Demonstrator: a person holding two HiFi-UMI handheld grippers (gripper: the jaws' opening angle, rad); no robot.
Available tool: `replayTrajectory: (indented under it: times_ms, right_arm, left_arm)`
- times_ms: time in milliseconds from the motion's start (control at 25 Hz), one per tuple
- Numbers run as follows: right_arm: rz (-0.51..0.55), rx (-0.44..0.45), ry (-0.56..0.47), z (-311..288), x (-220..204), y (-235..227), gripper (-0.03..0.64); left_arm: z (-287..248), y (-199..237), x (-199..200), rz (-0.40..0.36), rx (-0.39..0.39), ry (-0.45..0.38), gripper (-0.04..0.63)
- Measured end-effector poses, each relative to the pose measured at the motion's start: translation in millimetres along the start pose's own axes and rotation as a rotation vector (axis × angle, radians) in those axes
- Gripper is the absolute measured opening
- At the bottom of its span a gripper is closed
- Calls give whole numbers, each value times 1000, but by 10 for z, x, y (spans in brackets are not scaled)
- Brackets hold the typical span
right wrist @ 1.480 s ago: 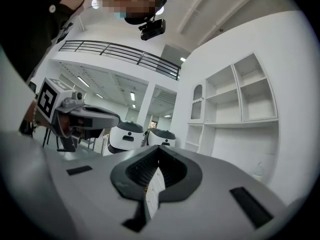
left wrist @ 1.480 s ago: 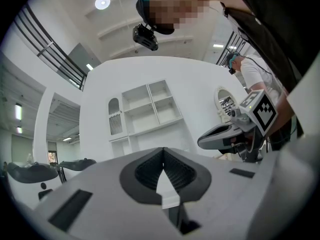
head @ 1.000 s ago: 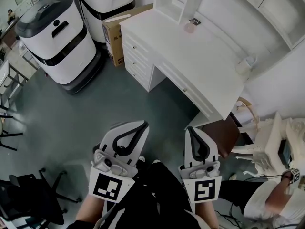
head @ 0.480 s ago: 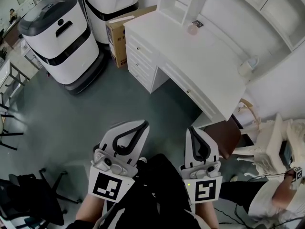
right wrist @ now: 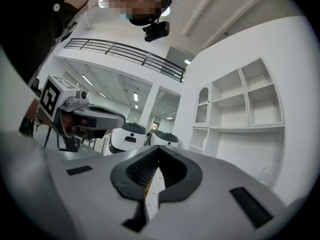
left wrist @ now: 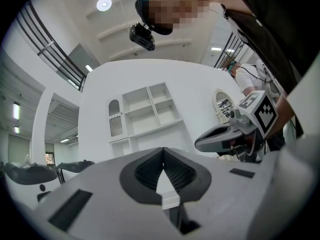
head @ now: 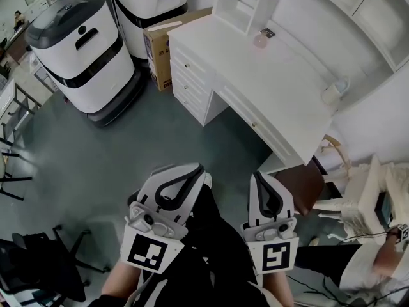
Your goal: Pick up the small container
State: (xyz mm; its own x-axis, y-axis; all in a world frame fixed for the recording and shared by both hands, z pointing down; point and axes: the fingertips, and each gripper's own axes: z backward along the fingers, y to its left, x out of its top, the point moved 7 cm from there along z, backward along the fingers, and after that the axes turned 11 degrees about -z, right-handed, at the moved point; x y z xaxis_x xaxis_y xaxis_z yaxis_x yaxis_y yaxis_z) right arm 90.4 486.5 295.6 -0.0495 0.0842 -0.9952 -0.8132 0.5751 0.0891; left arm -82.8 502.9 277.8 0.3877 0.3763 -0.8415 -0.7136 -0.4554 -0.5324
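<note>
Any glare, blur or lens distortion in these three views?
Head view: even soft light, sharp, mild bowing along the desk edges. Left gripper view: heavy fisheye with black corners, ceiling lamp blown out. Right gripper view: same fisheye, the railing bends into an arc, shelves look crisp.

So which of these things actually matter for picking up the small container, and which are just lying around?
Belongs to the job: small pinkish container, probably the one meant, on the white desk; left claw and right claw, both shut, empty.
Just lying about: white cup on the desk, cardboard box, two white-and-grey machines, black office chair.
</note>
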Motion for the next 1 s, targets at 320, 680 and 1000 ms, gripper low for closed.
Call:
replayTrajectory:
  times_ms: [320, 680, 1000]
  right_arm:
    - [4, 24, -11, -317, -18, -197, 2]
    - [-2, 87, -14, -897, -63, -484, 2]
    - [-11, 147, -28, -1533, -51, -794, 2]
  left_arm:
    - [-241, 155, -134, -2, 25, 13, 0]
    - [-622, 439, -337, -11, 69, 53, 0]
    - [-1025, 779, -525, -17, 115, 94, 0]
